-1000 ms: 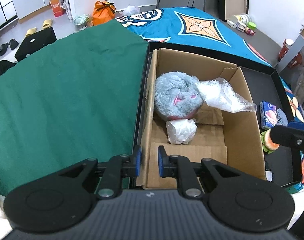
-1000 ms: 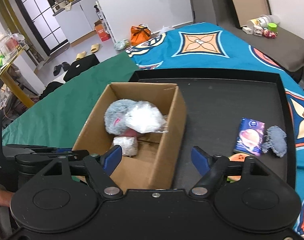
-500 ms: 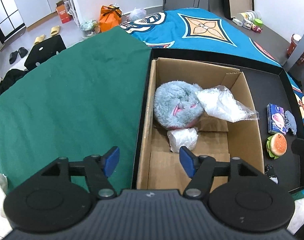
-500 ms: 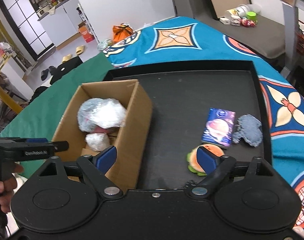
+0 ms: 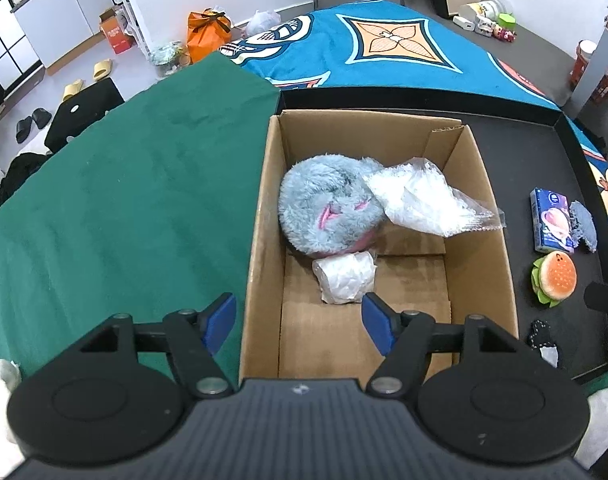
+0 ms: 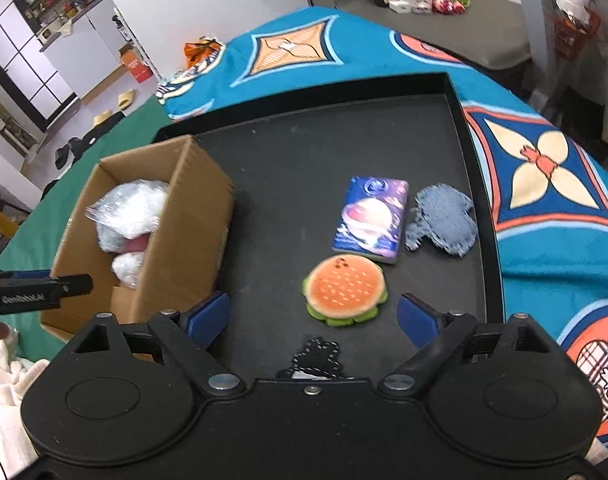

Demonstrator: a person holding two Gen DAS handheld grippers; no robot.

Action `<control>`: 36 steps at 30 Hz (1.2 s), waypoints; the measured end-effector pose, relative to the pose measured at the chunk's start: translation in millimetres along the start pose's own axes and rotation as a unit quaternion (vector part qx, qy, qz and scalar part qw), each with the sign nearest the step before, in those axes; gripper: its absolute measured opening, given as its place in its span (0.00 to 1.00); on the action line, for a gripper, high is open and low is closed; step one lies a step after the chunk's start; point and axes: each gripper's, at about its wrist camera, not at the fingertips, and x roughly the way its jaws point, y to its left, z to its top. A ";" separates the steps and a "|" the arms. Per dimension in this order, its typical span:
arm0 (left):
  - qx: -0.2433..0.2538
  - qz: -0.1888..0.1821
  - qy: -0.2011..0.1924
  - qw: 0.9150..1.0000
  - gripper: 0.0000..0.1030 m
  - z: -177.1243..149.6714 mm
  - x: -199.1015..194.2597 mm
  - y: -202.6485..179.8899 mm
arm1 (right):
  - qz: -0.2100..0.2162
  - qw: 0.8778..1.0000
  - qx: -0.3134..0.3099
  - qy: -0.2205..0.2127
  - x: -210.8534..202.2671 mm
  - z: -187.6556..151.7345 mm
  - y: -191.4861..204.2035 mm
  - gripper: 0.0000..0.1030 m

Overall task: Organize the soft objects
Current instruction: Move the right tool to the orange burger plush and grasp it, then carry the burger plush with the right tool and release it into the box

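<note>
Burger plush [image 6: 345,291] (clear only right view) | right hand-held gripper [image 6: 314,315] released | left hand-held gripper [image 5: 298,322] released

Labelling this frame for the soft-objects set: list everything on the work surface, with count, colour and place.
cardboard box: 1, brown, open, left end of tray
plush toy: 1, grey-blue and pink, in box
clear plastic bag: 1, white filling, in box, resting on plush
wrapped white bundle: 1, in box, near side of plush
burger plush: 1, orange and green, on tray
tissue pack: 1, blue-purple, on tray beyond burger
denim patch: 1, blue-grey, right of pack
black-and-white knit item: 1, near tray edge
tray: 1, black
green cloth: 1, left of tray
left claw: open, over box's near left corner
right claw: open, just short of burger
</note>
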 end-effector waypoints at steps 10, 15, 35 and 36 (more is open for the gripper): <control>0.003 0.022 0.004 1.000 0.66 7.9 7.7 -7.7 | 0.008 1.000 0.020 0.017 25.4 -3.3 -18.5 0.87; 0.003 0.024 0.010 1.000 0.66 11.6 12.0 -9.9 | 0.009 0.999 0.021 0.022 37.7 -3.2 -25.5 0.81; 0.001 0.020 0.012 1.000 0.66 11.1 19.6 -9.6 | 0.005 0.999 0.012 0.037 54.4 3.5 -26.7 0.32; 0.001 0.019 0.011 1.000 0.66 10.6 19.4 -9.5 | 0.004 0.999 0.015 0.035 52.5 3.0 -26.8 0.32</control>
